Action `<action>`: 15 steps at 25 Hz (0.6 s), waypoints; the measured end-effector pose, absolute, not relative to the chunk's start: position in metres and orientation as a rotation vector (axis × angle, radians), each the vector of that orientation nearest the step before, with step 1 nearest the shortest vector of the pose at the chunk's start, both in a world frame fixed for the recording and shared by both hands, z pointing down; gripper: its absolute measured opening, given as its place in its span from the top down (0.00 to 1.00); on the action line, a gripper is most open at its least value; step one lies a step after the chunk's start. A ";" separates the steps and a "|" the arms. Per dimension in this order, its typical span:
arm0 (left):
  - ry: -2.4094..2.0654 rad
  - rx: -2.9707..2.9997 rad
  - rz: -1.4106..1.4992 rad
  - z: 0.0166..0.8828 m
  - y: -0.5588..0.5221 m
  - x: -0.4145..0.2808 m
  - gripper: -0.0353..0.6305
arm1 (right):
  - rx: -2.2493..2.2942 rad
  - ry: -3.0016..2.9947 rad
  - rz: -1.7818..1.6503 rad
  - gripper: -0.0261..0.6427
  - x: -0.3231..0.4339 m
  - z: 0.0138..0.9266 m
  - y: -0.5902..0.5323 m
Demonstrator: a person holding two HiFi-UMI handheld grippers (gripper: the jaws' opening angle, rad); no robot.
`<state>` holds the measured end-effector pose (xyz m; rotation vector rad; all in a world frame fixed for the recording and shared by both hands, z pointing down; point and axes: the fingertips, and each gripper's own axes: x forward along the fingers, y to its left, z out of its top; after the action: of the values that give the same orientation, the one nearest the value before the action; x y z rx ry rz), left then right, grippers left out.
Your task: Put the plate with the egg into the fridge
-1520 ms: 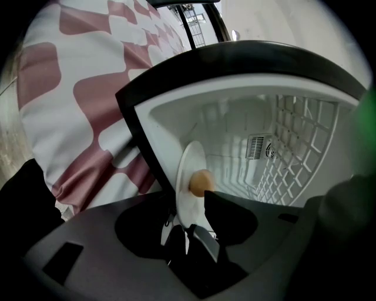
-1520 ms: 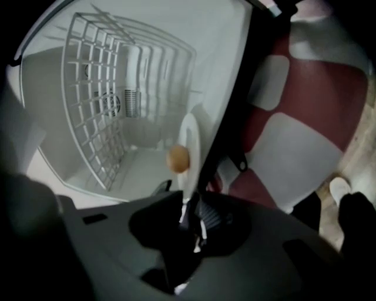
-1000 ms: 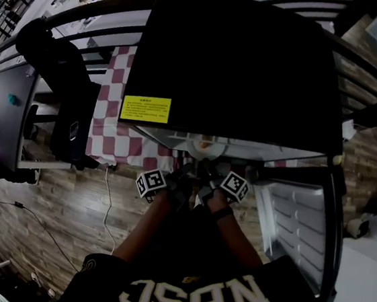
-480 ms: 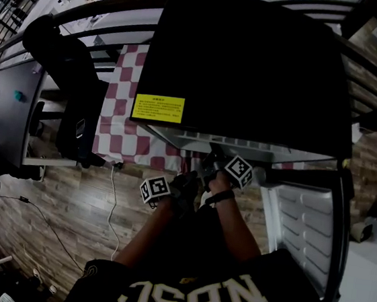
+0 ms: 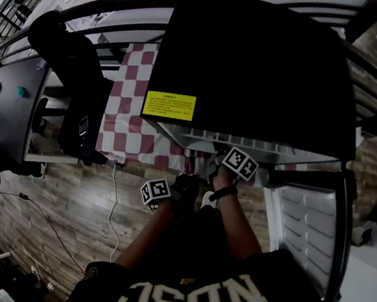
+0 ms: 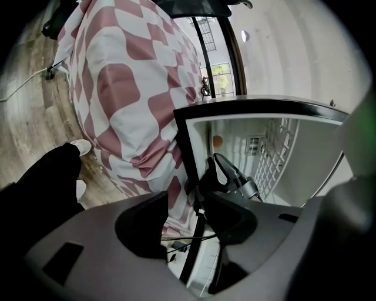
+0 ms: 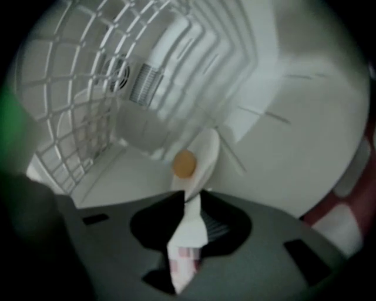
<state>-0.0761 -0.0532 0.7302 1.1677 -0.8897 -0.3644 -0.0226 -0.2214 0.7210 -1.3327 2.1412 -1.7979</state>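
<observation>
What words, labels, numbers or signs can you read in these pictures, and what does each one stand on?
"NBSC": on the person's dark shirt, in the head view.
Yellow label on top of the fridge: several lines of print, too small to read.
Left and right gripper views: no readable text.

Dim fisheye head view, soft blur inside bright fridge point(image 7: 294, 117)

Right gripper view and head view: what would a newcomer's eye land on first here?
In the right gripper view, the brown egg sits on a white plate inside the white fridge. The plate's rim lies between the right tongs, which have just been opening. In the head view, the yellow label stands out on the fridge's black top, with the red-checked cloth to its left.
</observation>
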 end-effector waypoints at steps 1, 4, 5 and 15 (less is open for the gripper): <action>-0.887 1.165 -0.363 0.731 -0.052 -0.075 0.65 | -1.371 2.251 -1.762 0.84 -0.022 0.722 -0.220; -0.879 1.165 -0.363 0.731 -0.051 -0.073 0.65 | -1.490 2.531 -1.634 0.77 -0.016 0.723 -0.213; -0.876 1.169 -0.365 0.730 -0.051 -0.072 0.65 | -1.513 2.599 -1.595 0.76 -0.013 0.723 -0.209; -1.123 1.538 -0.167 0.686 -0.059 -0.087 0.65 | -1.329 2.977 -1.145 0.75 0.009 0.662 -0.148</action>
<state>-0.0875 -0.0594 0.6856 1.5383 -1.1228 -0.1673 0.0094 -0.1482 0.6621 -1.3294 2.9766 -1.1452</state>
